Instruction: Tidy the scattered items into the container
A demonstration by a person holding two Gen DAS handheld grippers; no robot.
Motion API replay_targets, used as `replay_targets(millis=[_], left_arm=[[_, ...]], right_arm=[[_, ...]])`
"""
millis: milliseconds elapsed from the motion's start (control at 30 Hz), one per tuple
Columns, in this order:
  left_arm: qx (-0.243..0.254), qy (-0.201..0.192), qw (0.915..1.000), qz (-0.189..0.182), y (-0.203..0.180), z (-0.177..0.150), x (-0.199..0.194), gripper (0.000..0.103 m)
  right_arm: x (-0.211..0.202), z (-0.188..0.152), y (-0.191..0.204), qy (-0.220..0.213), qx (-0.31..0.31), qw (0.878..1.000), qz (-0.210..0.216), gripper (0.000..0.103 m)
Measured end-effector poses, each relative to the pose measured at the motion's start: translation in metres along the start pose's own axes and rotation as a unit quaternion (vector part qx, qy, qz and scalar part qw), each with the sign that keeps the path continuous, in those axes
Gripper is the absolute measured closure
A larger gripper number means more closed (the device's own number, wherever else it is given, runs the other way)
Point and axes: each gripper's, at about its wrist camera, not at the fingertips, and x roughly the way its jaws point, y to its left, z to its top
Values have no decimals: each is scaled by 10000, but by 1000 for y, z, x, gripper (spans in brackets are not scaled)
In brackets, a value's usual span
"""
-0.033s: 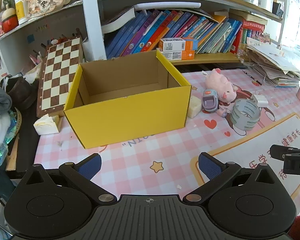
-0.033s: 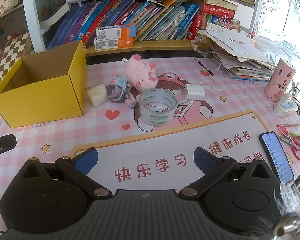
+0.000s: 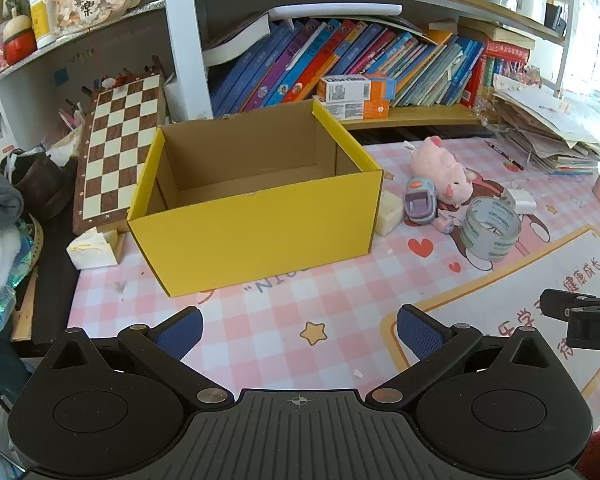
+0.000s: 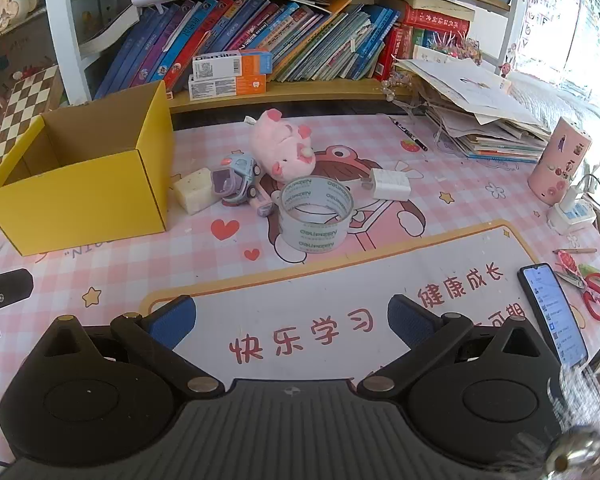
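- Desk under pink checked mat point(image 3: 260, 320).
- On it: open yellow box point(image 3: 256, 232), tape roll point(image 4: 315, 213), pink plush pig point(image 4: 283, 145), toy car point(image 4: 236, 178), white charger point(image 4: 391, 184), phone point(image 4: 553, 314), red scissors point(image 4: 596, 294).

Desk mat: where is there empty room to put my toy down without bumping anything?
The big white panel with red writing, between the clear tape roll and the black phone, is bare. So is the pink checked strip in front of the yellow cardboard box. It is crowded beside the box, around the pink plush pig and small toy car.
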Motion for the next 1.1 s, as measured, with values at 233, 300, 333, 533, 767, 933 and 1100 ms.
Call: replay_targets(millis=[233,300,333,533,767,933,1100], left_arm=[[3,-83,10000,8,-3,-4,1,0],[-36,-99,9999,-26,0,-7,3,0],[-51,-99,9999,-39,1,-8,4,0],[-38,-31,10000,-82,1,-5,3,0],[-52,-26,10000,-80,2,-4,3,0],[-76,-15,9999,-74,3,-3,2,0],[-82,6,9999,-80,4,-2,2,0]], right_arm=[[-1,0,3,11,-6,10000,3,0],[-1,0,3,23,2,10000,0,0],[-1,0,2,16,2,10000,-2,0],[-2,0,0,17,39,10000,-18,0],[-1,1,-1,-6,47,10000,-28,0],[-2,1,0,-19,10,10000,-22,0],[-1,1,-1,-15,10,10000,-30,0]])
